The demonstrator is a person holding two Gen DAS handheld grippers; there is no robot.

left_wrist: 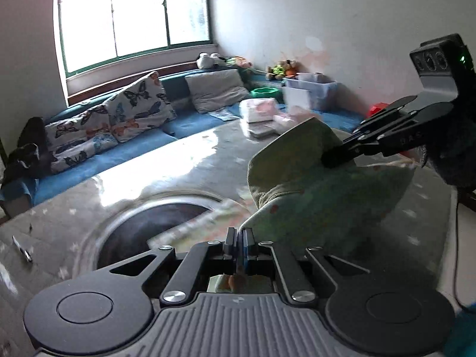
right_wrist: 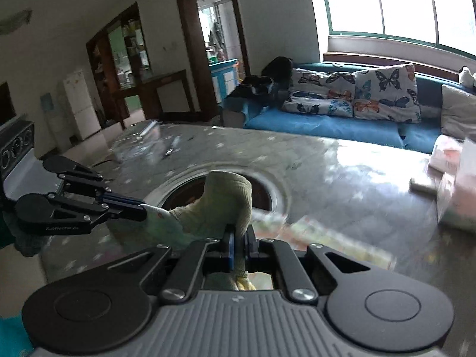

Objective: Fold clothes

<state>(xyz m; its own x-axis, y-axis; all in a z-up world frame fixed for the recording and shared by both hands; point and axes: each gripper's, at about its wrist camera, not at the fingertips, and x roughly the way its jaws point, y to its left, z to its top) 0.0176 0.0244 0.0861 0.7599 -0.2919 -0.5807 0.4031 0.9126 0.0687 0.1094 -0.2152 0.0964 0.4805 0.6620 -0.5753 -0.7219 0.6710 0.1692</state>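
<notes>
The folded clothes (right_wrist: 452, 178) at the table's far side are motion-blurred.

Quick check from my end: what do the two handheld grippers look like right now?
Both match: the left gripper and right gripper have matte black linkage arms with silver rivets, round black discs, and a ribbed grey base. Blue finger pads show. A grey camera block carries a green light.

left wrist: close over table (left_wrist: 184, 160), facing sofa (left_wrist: 142, 139) at 11 o'clock, right gripper (left_wrist: 339, 156) at 2 o'clock | right wrist: close, facing doorway at 12, left gripper (right_wrist: 142, 211) at 9 | shared: garment (left_wrist: 300, 175), table, sofa
</notes>
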